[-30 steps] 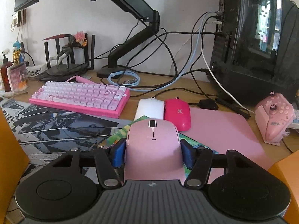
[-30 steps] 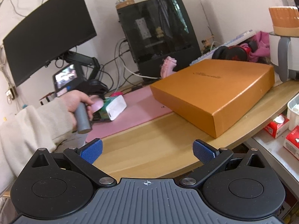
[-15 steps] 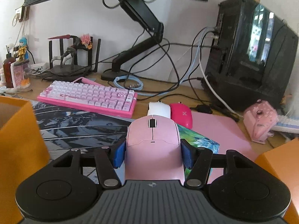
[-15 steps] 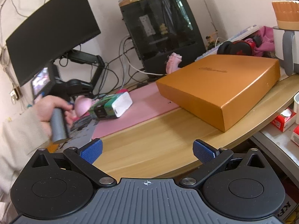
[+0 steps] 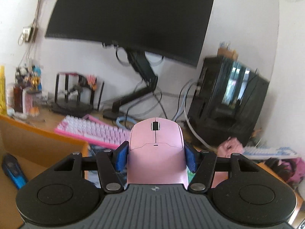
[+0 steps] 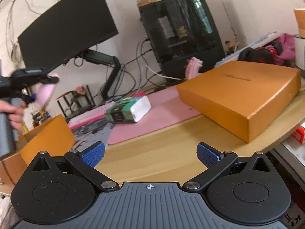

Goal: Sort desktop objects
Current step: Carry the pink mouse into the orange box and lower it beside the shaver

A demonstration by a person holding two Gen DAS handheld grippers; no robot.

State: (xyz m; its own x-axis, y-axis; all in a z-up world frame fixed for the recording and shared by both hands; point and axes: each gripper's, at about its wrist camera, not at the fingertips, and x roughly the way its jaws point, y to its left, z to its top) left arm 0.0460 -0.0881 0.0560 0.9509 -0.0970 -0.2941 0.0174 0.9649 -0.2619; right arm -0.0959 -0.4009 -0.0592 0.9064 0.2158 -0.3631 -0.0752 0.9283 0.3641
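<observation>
Gripping, left gripper [image 5: 156,157]: jaws closed on the sides of a pink mouse [image 5: 156,148], held up off the desk.
Right gripper [image 6: 150,153]: jaws spread wide, holding nothing, low over the desk [image 6: 162,152] edge.
Nearby left: open orange box [image 5: 38,147] with a blue item [image 5: 13,169] inside.
Middle: green-and-white box [image 6: 128,109] on a pink mat [image 6: 162,118]; closed orange box [image 6: 242,97] to the right.
Behind: pink keyboard [image 5: 91,131], monitor [image 5: 131,19], black computer case [image 5: 226,103].
</observation>
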